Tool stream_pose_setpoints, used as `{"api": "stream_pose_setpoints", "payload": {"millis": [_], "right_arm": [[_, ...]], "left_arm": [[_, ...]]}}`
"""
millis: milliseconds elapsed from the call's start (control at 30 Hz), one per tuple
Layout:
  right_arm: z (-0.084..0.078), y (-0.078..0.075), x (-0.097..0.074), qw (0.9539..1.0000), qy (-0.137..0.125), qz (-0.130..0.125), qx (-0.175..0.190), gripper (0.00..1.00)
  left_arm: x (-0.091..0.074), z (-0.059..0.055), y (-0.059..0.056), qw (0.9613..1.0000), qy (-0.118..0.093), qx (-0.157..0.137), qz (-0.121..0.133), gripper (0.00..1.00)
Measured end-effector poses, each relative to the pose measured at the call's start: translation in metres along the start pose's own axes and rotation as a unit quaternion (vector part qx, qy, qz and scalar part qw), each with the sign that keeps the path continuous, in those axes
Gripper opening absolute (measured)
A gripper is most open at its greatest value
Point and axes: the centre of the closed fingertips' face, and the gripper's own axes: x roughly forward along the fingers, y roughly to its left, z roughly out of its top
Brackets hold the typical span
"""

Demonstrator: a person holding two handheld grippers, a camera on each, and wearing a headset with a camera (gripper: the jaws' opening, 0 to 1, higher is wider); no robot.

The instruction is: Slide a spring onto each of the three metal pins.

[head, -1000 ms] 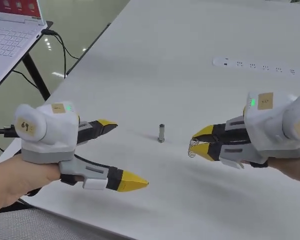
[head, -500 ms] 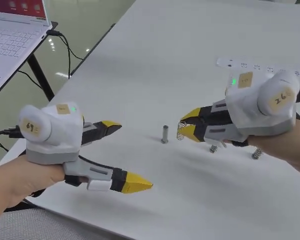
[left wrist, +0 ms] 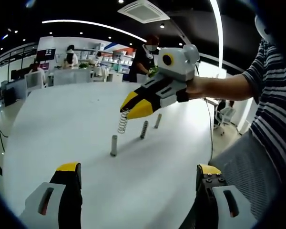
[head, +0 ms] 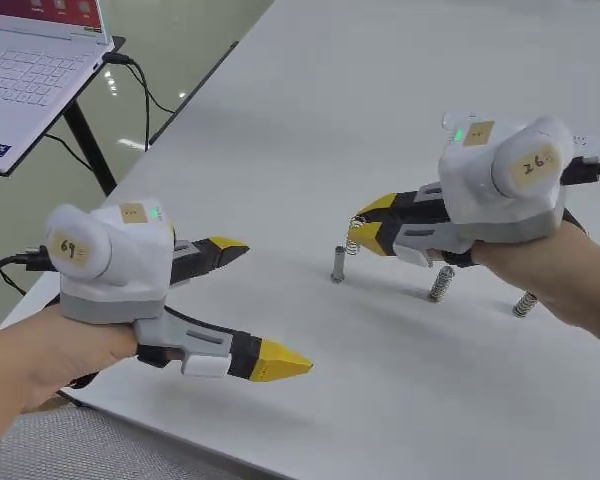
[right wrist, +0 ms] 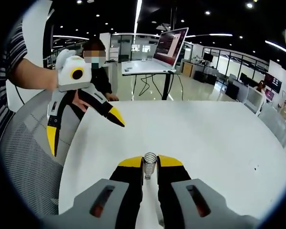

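Right claw: our right claw [head: 360, 232], centre-right in the head view, is pinching the spring [head: 353, 237] at its tips, just up and right of the bare pin [head: 338, 263].
Left claw: our left claw [head: 273, 305] hangs spread wide at lower left, holding nothing.
Progress: one loaded pin [head: 440, 283] and a second loaded pin [head: 524, 304] stand on the worktop [head: 310, 110] at right, so we judge this the last.
Doing it well: we want the coil upright with its open end centred over the pin tip. Then lower straight and release once the pin is inside.
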Motion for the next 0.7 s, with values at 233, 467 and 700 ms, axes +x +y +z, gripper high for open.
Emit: {"api": "stream_pose_setpoints", "payload": {"millis": [233, 467, 700], "right_arm": [[0.004, -0.004, 0.007, 0.9998, -0.006, -0.001, 0.016, 0.08], [-0.002, -0.001, 0.016, 0.9999, 0.005, 0.007, 0.009, 0.08], [-0.010, -0.001, 0.022, 0.9998, 0.015, 0.013, 0.010, 0.08]], "left_arm": [[-0.001, 0.001, 0.002, 1.0000, -0.002, -0.001, 0.004, 0.98], [-0.001, 0.002, 0.002, 1.0000, -0.002, -0.002, 0.005, 0.98], [-0.001, 0.001, 0.003, 1.0000, -0.002, -0.005, 0.008, 0.97]]}}
